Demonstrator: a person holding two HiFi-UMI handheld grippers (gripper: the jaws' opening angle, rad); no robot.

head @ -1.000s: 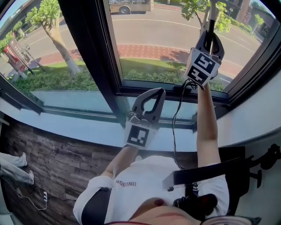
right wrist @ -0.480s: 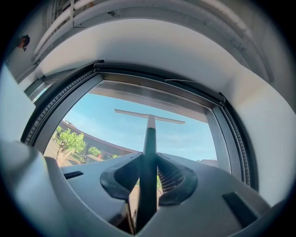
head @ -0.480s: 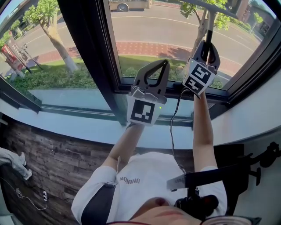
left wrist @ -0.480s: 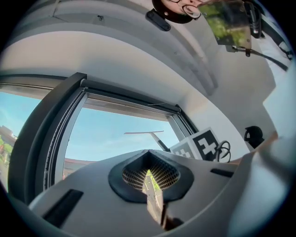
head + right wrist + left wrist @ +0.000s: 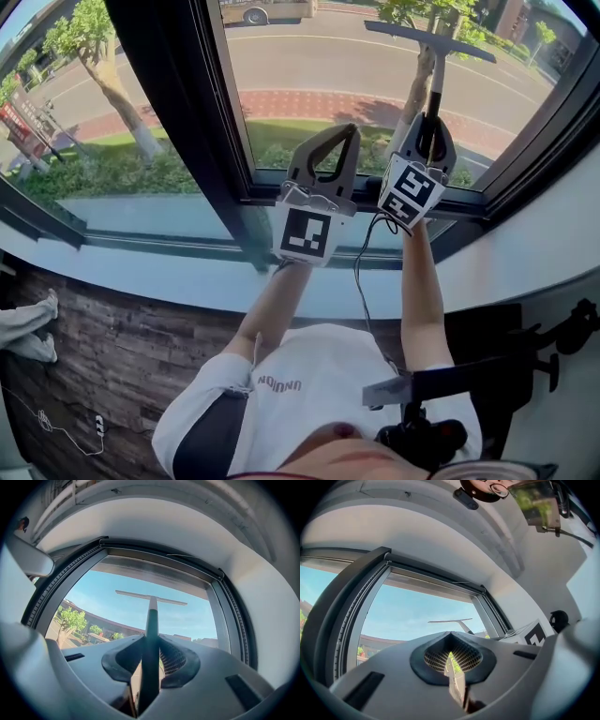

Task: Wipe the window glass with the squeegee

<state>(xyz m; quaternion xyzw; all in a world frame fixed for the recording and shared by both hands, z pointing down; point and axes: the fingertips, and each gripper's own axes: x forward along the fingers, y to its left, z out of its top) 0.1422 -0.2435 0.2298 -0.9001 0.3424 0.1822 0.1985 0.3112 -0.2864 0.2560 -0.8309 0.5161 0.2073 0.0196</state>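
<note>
Head view: the squeegee (image 5: 433, 56) has come down the glass (image 5: 309, 84). Its blade, cut off by the top edge half a second ago, now shows whole near the pane's upper right corner. The right gripper (image 5: 431, 131) sank with it; the left gripper (image 5: 343, 133) kept its place.

Left gripper view: jaws pressed together, empty, hiding the squeegee's handle.

Right gripper view: jaws clamped on that handle. Whether the blade touches the glass is unclear.
</note>
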